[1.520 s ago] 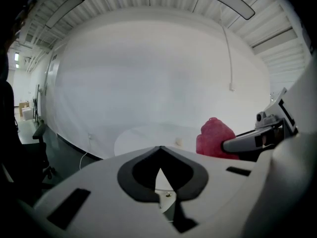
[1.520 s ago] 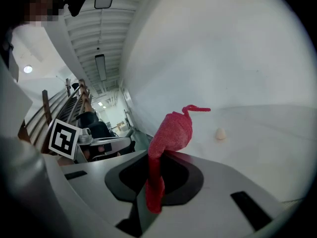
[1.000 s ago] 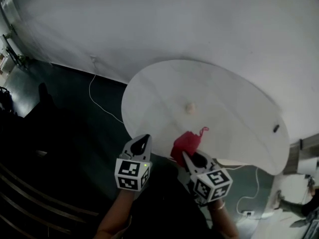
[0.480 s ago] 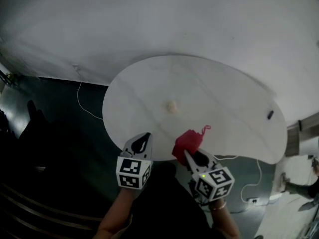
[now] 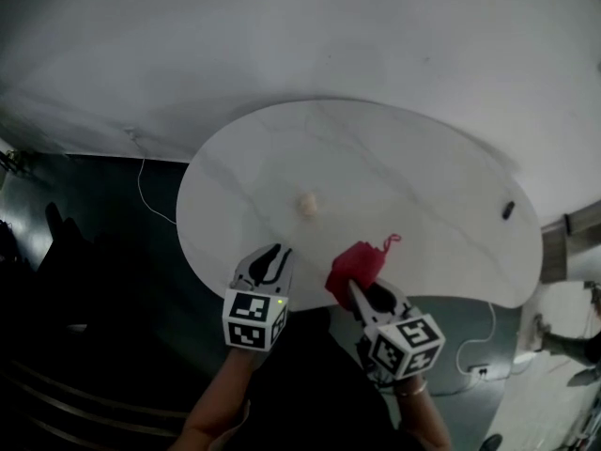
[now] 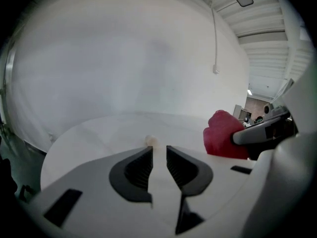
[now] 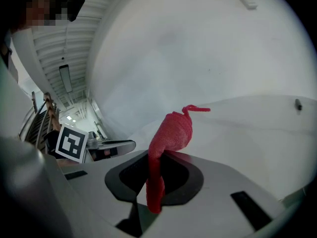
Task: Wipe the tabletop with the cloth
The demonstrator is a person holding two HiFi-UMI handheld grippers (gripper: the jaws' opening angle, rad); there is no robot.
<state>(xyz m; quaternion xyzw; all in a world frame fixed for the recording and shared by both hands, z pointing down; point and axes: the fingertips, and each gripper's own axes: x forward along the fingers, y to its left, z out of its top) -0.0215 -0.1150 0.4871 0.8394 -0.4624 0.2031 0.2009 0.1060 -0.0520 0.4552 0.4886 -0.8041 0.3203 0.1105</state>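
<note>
Left gripper (image 5: 272, 256) and right gripper (image 5: 362, 294), seen from the head, had edged farther over the table (image 5: 423, 177) than a second before. Left gripper view: its jaws had just been opening and stood slightly apart, empty. Right gripper view: its jaws pinched the cloth (image 7: 171, 133) over the table's near edge.

Your cloth (image 7: 171, 133) is red and looks soft and fuzzy, with a rough woven face. Your bench (image 5: 413, 177) has a smooth white top with thin grey lines like stone, and it is not very shiny. Your right hand-held gripper (image 7: 157, 155) is smooth white plastic with dull black pads (image 7: 178, 180).
</note>
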